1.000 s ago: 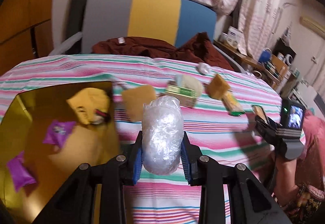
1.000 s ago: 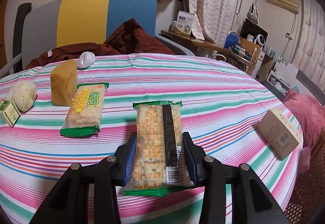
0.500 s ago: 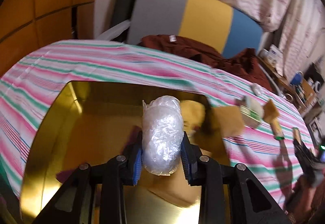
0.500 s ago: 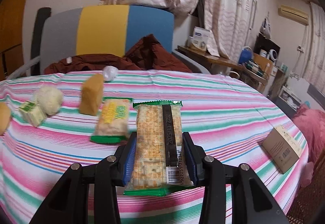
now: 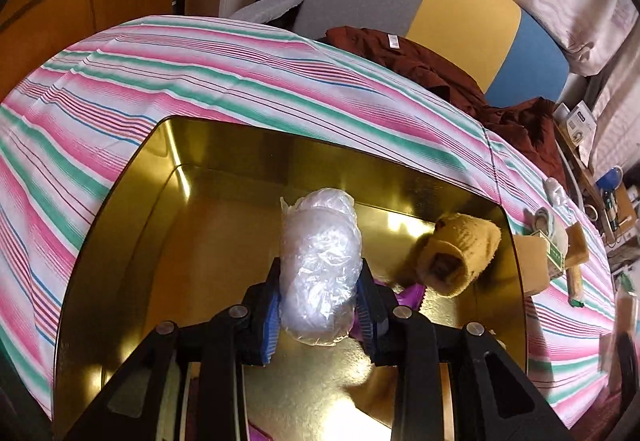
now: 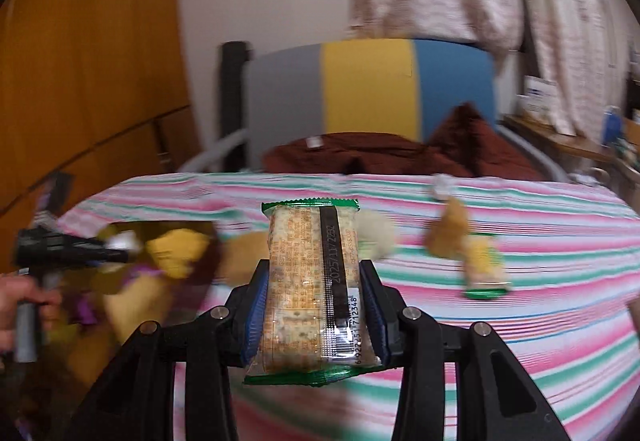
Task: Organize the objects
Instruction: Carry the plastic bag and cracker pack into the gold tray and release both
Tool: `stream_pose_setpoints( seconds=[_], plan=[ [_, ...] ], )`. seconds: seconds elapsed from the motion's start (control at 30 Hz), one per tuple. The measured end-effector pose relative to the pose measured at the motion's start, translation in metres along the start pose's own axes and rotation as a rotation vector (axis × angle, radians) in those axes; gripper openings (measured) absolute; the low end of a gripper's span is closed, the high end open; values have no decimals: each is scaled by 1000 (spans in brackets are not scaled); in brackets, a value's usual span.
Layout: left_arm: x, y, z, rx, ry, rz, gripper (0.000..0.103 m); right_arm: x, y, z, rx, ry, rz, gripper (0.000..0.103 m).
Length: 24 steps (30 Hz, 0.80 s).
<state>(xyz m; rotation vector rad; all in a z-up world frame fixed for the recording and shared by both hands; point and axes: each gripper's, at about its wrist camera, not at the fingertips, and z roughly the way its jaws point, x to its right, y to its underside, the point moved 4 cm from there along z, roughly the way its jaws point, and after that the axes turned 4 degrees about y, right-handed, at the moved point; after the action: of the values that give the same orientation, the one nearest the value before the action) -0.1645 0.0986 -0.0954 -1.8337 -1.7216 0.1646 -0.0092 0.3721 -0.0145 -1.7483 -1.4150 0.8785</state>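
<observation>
My left gripper [image 5: 319, 283] is shut on a clear plastic-wrapped bundle [image 5: 319, 265] and holds it over the gold tray [image 5: 132, 201]. A yellow plush item [image 5: 460, 253] and a purple packet [image 5: 404, 295] lie in the tray. My right gripper [image 6: 312, 293] is shut on a green-edged cracker packet [image 6: 310, 281], held above the striped table. In the blurred right wrist view the left gripper [image 6: 60, 245] shows at the left over the tray [image 6: 132, 301].
On the striped tablecloth [image 5: 240, 81] right of the tray lie a brown sponge-like block [image 5: 530, 265], a small green box [image 5: 554, 255], another cracker packet [image 6: 482, 265] and a white fluffy ball [image 6: 376, 233]. A maroon cloth [image 5: 420, 57] lies by the chair at the far edge.
My left gripper has swung left with the wrapped bundle, from beside the tray to over its middle. My right gripper has turned left with the cracker packet, toward the tray.
</observation>
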Motion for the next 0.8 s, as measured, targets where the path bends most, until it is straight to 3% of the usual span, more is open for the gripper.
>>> stream_pose_setpoints(
  seconds=[0.07,0.2,0.37,0.6,0.8],
  plan=[
    [-1,0,1,-3,-3,-1,37,-21,0,1,-8,-46,-15,43],
    [-7,-1,-3,21,-2,-53,65,-62,4,2,-36,-145,-57,43],
    [-8,1,-29,110,-5,-54,72,-98,18,8,-111,-244,-85,43],
    [-23,8,-82,256,-87,-50,87,-151,36,9,-202,-376,-148,43],
    [-47,25,-112,320,-120,-117,88,-192,54,24,-288,-429,-222,43]
  ],
)
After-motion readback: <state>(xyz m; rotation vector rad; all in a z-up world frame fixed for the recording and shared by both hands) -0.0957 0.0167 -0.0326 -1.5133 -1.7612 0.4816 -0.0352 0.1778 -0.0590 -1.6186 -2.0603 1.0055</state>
